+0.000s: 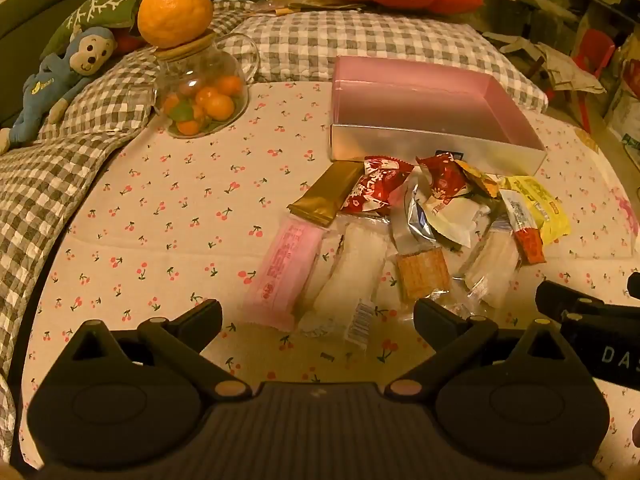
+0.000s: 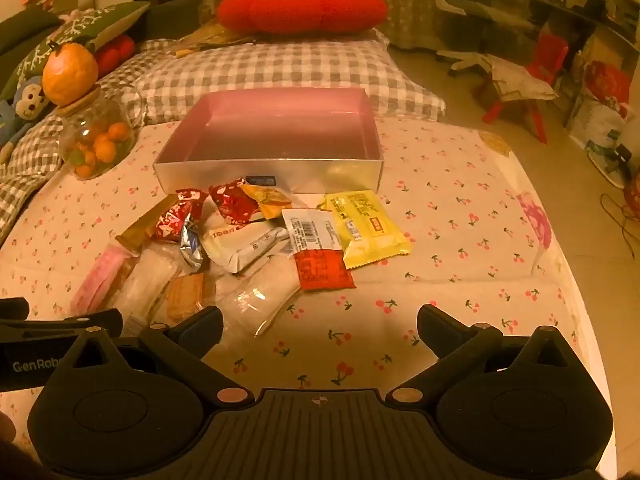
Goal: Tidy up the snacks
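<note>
Pink box [image 2: 276, 128]: silver outside, pink inside, open on top, sitting on the bed [image 2: 440, 208] with nothing in it.
Snacks [image 2: 248, 240]: all in a loose heap on the cherry-print sheet, just in front of the box's near wall, none inside it.
Heap, left side: a gold bar [image 1: 326, 194], a pink packet [image 1: 286, 276] and a clear wrapper of something white [image 1: 352, 272].
Heap, right side: a yellow packet [image 2: 366, 226] with a red-and-white packet [image 2: 316, 252] lying over its edge; red foil sweets [image 2: 232, 202] nearest the box.
Glass jar [image 1: 200, 88]: off to the left, wooden lid on, small orange and green pieces inside; a big orange [image 1: 175, 8] sits on the lid.
Left gripper [image 1: 318, 318]: jaws wide apart, nothing between them, hovering over the near end of the heap.
Right gripper [image 2: 320, 324]: jaws wide apart too, bare sheet between them, the heap just ahead and left.
</note>
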Available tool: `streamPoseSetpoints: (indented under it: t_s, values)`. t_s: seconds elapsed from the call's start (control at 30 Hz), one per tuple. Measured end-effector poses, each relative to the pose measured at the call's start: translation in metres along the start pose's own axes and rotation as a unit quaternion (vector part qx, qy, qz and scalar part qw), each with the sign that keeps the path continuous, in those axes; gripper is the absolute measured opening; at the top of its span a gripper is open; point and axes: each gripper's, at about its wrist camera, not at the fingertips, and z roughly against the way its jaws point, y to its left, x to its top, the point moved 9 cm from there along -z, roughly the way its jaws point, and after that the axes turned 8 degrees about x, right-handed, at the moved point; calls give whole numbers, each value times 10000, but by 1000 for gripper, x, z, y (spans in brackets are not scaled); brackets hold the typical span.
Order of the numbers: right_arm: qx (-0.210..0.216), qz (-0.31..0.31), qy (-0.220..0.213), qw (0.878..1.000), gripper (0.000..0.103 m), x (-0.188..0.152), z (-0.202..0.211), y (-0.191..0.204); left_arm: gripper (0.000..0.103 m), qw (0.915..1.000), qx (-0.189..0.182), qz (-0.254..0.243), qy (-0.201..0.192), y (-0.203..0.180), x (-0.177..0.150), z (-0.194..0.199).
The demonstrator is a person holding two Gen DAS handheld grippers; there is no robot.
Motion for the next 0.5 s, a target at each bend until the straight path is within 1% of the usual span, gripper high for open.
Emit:
streamPoseSetpoints:
  t_s: [0.27,0.3,0.5]
  values:
    - [-25,122,23,9999,103,0,0,0,102,10000,-12,53,-12,-1,0,4]
    - [-31,18,-10,10000,103,2,2,-3,102,10000,-12,20,19,-1,0,-1]
    - [-50,20,-65,10000,103,2,1,-1,102,10000,-23,26,6,-1,-1,1]
